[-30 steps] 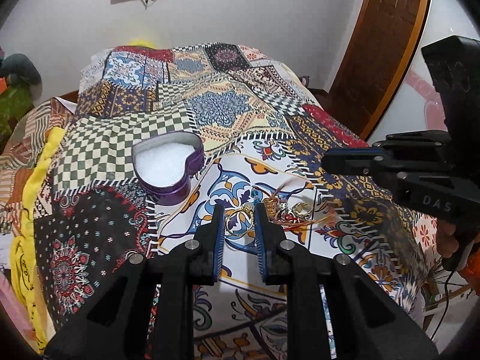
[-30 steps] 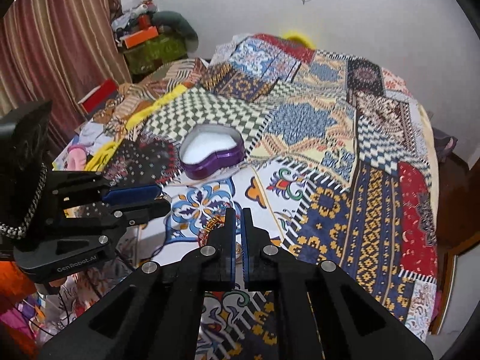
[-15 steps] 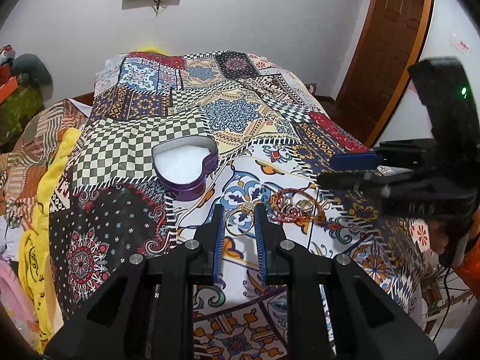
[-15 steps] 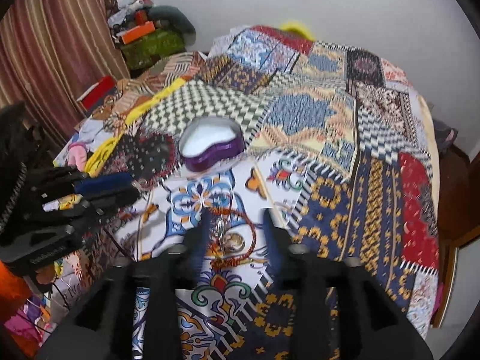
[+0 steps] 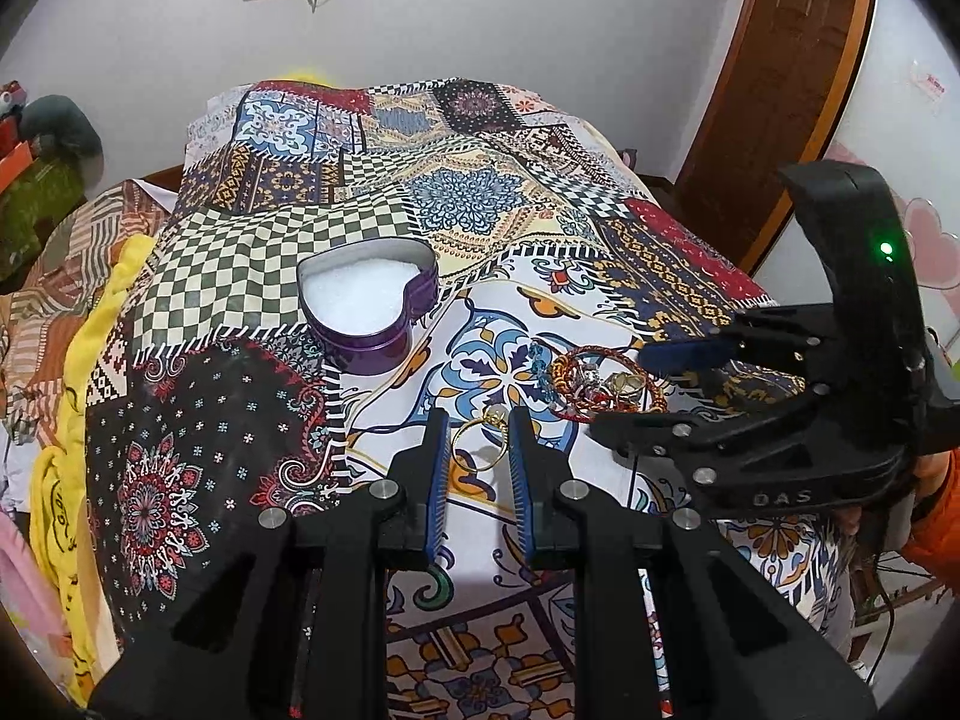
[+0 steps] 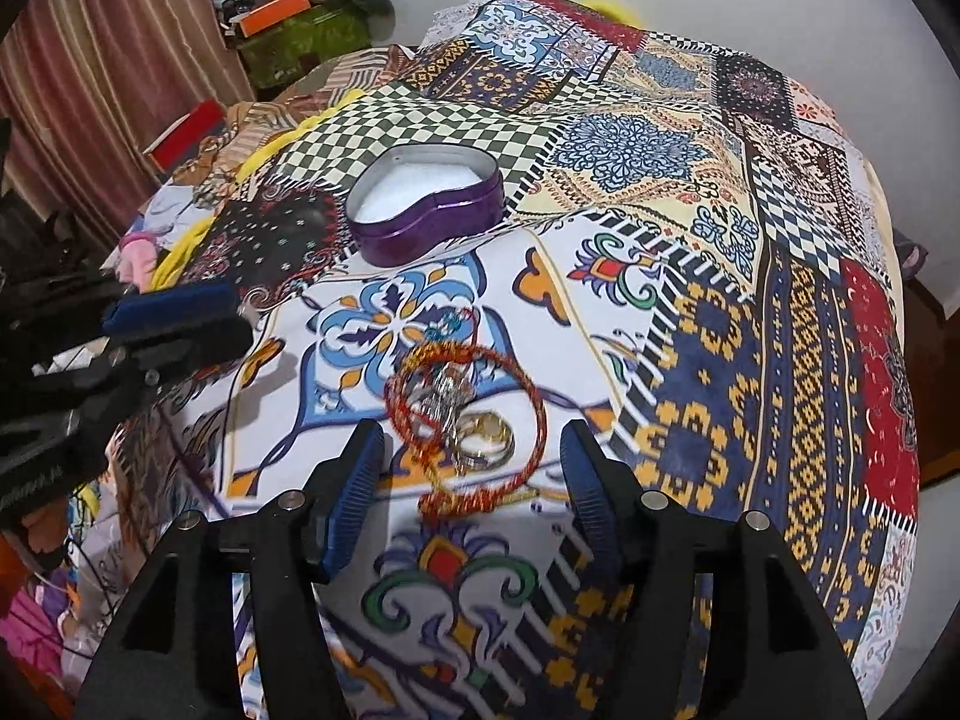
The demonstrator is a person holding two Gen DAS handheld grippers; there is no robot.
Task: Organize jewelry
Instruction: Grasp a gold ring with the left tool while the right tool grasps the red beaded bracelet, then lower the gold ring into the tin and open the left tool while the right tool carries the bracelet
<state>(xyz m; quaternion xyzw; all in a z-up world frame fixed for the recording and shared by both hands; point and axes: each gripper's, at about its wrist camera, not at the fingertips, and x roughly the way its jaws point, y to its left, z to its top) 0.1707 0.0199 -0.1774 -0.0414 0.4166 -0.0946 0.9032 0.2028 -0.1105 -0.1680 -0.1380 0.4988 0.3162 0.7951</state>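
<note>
**Right tongs spread over the bangle pile, ready to pick**

Nearest the right wrist camera, the right tongs (image 6: 474, 468) stand apart; their jaws have just been opening, and the jewelry pile lies on the bedspread (image 6: 720, 360) between and just beyond the tips, not yet pressed by either pad. The red-and-gold bangle (image 6: 474, 420) rings a tangle of silver pieces and a gold ring (image 6: 486, 441). To do this pick well, I judge the tongs should settle on one strand of the bangle's rim rather than on the whole heap, or the loose pieces may drag along or drop off on the way.

The left tongs (image 5: 477, 456) are nearly together, with a narrow gap; a thin gold hoop (image 5: 477, 441) lies on the bedspread just past their tips, and nothing is clamped.

Farther off, at about 11 o'clock from the pile in the right view, sits the purple heart-shaped tin (image 6: 429, 204), lid off and upright. It holds only a white lining or filling; no jewelry shows inside. It is the likely place for the pieces.
</note>
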